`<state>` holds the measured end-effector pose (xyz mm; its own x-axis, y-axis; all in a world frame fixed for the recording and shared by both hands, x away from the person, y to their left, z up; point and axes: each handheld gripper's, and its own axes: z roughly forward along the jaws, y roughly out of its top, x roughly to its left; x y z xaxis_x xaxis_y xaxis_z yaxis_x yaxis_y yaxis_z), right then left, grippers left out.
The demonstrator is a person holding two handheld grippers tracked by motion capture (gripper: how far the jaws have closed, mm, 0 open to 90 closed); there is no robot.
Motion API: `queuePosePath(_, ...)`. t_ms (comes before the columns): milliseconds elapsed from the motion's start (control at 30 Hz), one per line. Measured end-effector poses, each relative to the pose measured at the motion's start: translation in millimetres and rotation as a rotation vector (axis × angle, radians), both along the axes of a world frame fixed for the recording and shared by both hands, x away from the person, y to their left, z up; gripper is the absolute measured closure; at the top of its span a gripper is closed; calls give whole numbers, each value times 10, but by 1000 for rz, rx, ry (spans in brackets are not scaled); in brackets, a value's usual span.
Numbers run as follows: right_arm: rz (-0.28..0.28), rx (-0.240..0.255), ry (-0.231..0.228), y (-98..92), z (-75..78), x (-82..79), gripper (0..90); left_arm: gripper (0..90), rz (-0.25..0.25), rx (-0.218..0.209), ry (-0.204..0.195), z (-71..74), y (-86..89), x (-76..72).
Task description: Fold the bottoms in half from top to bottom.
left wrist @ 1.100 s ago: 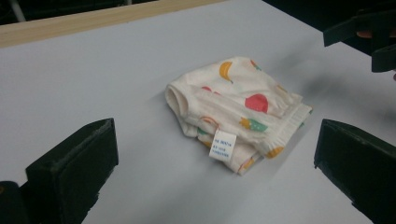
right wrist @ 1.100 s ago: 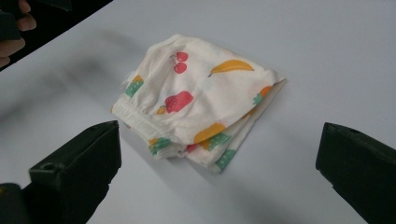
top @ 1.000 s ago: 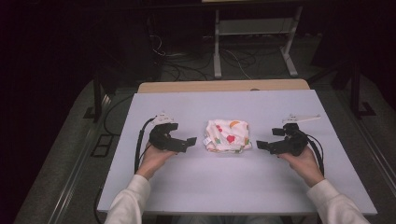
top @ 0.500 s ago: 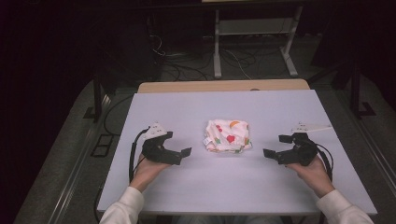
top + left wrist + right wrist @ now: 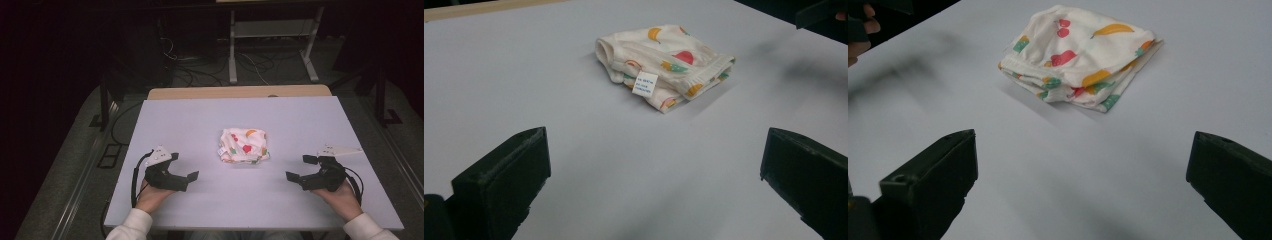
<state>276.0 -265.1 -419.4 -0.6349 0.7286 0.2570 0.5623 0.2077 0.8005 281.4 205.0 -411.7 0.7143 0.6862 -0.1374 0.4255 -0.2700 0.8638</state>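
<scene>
Folded garment [image 5: 243, 146] mid tabletop [image 5: 200, 125], between both tools, touching neither. Left tool [image 5: 186, 171] jaws wide, empty. Right tool [image 5: 299, 169] same. Risk: pinching top layer only, so fold opens; white tag [image 5: 644, 83] may snag.

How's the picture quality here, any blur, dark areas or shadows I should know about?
High view: the table is evenly lit, the room behind it nearly black. Left gripper view: the folded cloth is sharp, casting a soft shadow; the far upper right corner is smeared. Right gripper view: the cloth is clear, with blurry streaks at upper left.
</scene>
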Motion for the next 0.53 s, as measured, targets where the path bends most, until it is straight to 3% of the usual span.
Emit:
queuePosePath(333, -10, -32, -15, -39, -107, -84, 0, 0, 0, -6, -3, -55, 44, -59)
queuePosePath(533, -25, -21, -5, -86, -161, -73, 0, 0, 6, -7, -6, -83, 81, -65)
